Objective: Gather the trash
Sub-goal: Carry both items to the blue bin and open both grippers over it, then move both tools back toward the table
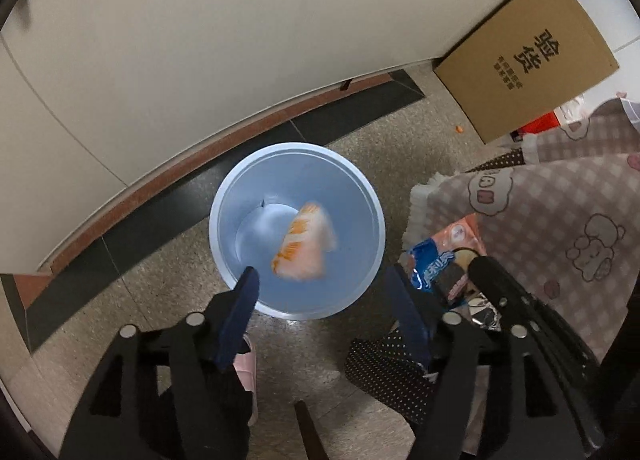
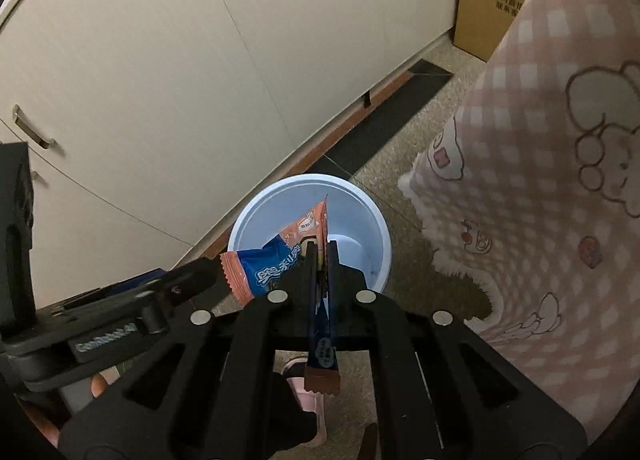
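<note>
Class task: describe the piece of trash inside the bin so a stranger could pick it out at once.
Find the cream cabinet doors; the round pale blue bin stands on the floor before them. Inside is a blurred white wrapper with orange markings, unlike the blue-and-orange packet clamped outside.

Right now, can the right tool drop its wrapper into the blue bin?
Probably yes. The right tool is shut on the wrapper right over the open bin, and nothing lies between them. The left tool, open beside it, hangs over the near rim and seems clear of the drop.
</note>
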The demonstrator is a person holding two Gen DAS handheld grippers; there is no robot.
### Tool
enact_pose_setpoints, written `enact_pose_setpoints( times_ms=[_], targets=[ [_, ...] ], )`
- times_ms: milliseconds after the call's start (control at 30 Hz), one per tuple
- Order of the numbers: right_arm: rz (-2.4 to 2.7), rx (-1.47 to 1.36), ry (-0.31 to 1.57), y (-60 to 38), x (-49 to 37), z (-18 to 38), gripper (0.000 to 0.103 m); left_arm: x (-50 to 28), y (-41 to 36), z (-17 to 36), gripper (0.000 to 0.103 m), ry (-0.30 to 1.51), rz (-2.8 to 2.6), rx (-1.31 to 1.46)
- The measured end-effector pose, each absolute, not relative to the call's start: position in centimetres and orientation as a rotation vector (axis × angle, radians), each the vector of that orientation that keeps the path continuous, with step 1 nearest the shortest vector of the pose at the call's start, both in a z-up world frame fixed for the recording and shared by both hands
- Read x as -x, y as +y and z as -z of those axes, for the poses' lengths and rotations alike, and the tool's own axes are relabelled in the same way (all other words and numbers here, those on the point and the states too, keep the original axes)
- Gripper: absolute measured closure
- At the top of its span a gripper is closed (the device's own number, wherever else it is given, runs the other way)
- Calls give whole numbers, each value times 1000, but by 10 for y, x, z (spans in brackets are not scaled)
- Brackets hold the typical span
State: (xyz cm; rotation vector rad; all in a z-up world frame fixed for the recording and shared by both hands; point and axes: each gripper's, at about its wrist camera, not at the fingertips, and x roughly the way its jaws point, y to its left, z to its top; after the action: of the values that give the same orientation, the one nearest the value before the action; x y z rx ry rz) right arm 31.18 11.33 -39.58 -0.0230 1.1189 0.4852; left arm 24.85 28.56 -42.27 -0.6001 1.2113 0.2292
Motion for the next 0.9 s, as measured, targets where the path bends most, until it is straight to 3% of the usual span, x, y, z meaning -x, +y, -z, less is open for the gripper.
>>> enact_pose_setpoints(
  times_ms=[500,533,600,633,900],
  targets=[
    [-536,-27,1096,138,-314,397,97,-220,314,425,33,1202,-357,631],
    [-543,-32,1094,140,-315,395,92,-218,317,421,33,1192,-368,637],
    [-553,-60,1104,142,-320,394,66,-216,320,416,33,1179,-378,639],
    [-547,-78,1106,142,-322,393,42,-215,321,412,33,1171,-380,638],
    [-540,-19,1043,138,-304,359,40,-205,319,377,33,1106,-379,638]
  ],
)
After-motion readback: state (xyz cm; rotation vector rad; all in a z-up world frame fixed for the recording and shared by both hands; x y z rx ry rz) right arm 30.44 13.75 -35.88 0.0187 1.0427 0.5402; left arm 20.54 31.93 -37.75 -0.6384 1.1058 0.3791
